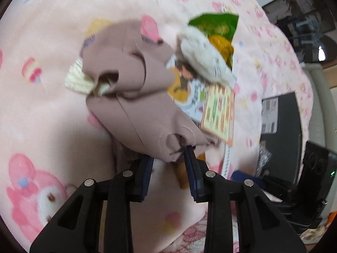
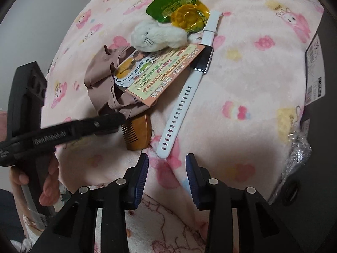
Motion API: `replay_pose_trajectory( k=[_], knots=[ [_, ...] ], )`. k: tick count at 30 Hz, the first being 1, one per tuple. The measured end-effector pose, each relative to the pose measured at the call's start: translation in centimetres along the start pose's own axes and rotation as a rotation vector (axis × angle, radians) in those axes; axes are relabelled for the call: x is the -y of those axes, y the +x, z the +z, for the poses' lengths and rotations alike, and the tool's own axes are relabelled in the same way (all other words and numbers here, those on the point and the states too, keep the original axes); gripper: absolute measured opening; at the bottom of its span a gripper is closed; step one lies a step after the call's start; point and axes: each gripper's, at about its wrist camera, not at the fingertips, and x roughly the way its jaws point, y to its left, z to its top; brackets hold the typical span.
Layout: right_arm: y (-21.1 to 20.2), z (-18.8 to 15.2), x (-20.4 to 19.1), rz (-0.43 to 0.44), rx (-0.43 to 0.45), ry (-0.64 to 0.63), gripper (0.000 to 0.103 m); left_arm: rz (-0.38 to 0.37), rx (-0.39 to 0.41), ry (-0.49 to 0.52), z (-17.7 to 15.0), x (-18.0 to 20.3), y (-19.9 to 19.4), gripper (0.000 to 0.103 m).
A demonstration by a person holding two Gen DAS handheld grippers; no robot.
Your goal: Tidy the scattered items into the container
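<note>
The left gripper (image 1: 168, 158) stands with its jaws spread at the hem of a crumpled mauve cloth (image 1: 134, 92) on the pink blanket (image 1: 42, 42); whether either pad touches it is unclear; the cloth hides part of a wooden comb (image 2: 138, 131); the right gripper (image 2: 167, 164) is spread too, near a white watch (image 2: 185, 97).

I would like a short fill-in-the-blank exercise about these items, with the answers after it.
1. The left tool reaches the ____ cloth.
2. The wooden comb lies beside a white ____.
3. The plush toy rests partly on a ____ snack packet.
4. The right tool holds ____.

Answers: brown; watch; green; nothing
</note>
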Motion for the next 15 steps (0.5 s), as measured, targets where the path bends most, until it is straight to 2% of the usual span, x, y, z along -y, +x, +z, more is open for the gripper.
replay_pose_trajectory(
  k=[3, 5, 8, 10, 12, 15],
  knots=[
    [-0.1, 0.0, -0.1, 0.028, 0.002, -0.004, 0.032, 0.013, 0.006, 0.01, 0.7, -0.3, 0.2, 0.03],
    [0.2, 0.0, -0.3, 0.024, 0.004, -0.01, 0.032, 0.015, -0.033, 0.006, 0.9, 0.4, 2.0, 0.028],
    [0.7, -0.1, -0.2, 0.021, -0.005, 0.007, 0.033, -0.027, -0.085, -0.001, -0.1, 1.2, 3.3, 0.026],
    [0.5, -0.3, -0.1, 0.014, 0.001, 0.018, 0.033, -0.066, -0.11, 0.007, -1.1, 2.0, 3.7, 0.017],
    [0.2, -0.6, 0.1, 0.002, 0.012, 0.029, 0.033, -0.144, -0.142, 0.0, -1.7, 2.5, 3.4, 0.014],
    [-0.5, -1.0, 0.1, -0.012, 0.035, 0.038, 0.033, -0.218, -0.162, 0.025, -2.2, 3.9, 3.0, 0.014]
  ],
)
